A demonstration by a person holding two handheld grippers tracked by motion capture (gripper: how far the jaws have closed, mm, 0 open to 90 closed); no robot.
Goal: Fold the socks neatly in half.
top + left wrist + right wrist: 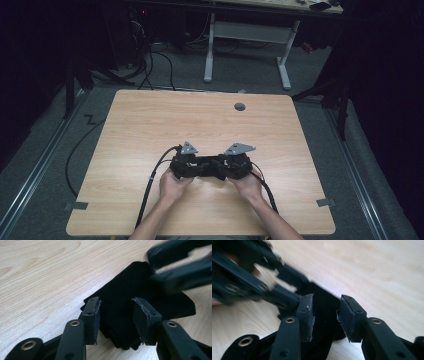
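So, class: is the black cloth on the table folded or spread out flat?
Folded. In the left gripper view the black cloth shows stacked layered edges at its near corner, lying on the table as a compact piece.

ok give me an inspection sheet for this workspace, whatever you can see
surface: light wooden table, round hole near the far edge
job's thing: folded black cloth flat on the table at the near middle, between both grippers
clutter: nothing seen
grippers: left gripper and right gripper both have their jaws apart, one on each side of the cloth; pads not pressing it
cables: one cable trails from each gripper off the near edge; more lie on the floor behind
surroundings: grey floor, white desk frame beyond the table, dark room
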